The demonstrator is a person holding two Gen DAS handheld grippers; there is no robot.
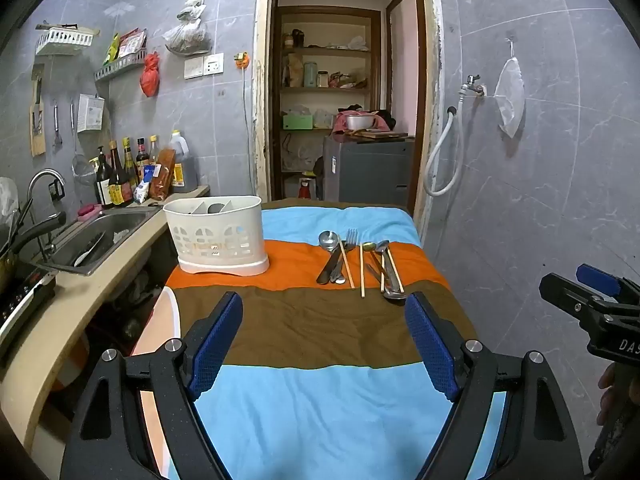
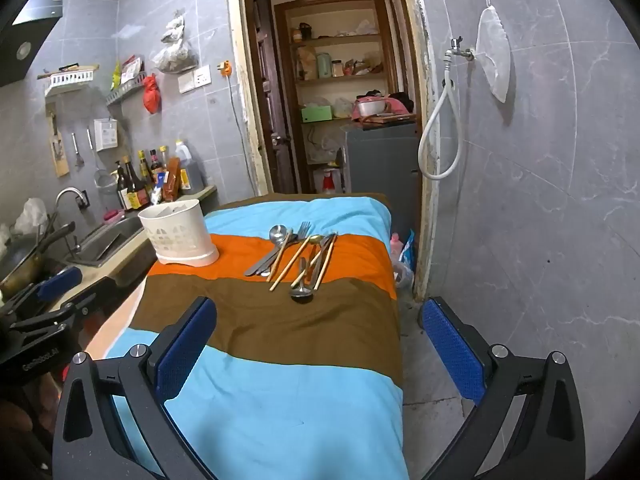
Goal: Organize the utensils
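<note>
1. While both grippers hover over the near end of the striped cloth (image 1: 312,320), the left gripper (image 1: 324,340) has its blue-padded fingers (image 1: 216,340) spread wide, nothing between them.
2. At the right edge of the left wrist view, the right gripper (image 2: 320,348) shows as a black frame with a blue pad; in its own view its jaws also stand fully apart, gripping nothing.
3. A white slotted utensil caddy (image 1: 218,236) stands upright on the orange stripe, at the cloth's left side next to the kitchen counter (image 1: 80,312).
4. Inside the caddy, dividers split it into compartments; something dark shows in one, but what it is cannot be told.
5. To the right of the caddy and well apart from it, the loose utensils lie in a rough row on the orange stripe, their lower ends reaching the brown band.
6. Among them are a large steel spoon (image 1: 328,240), a fork (image 1: 351,237), a gold-bowled spoon (image 1: 368,246) and pale wooden chopsticks (image 1: 362,270), several overlapping.
7. A spoon (image 2: 302,295) lies nearest the grippers, bowl toward the camera.
8. Beyond the counter, a steel sink (image 1: 100,236) holds dishes.
</note>
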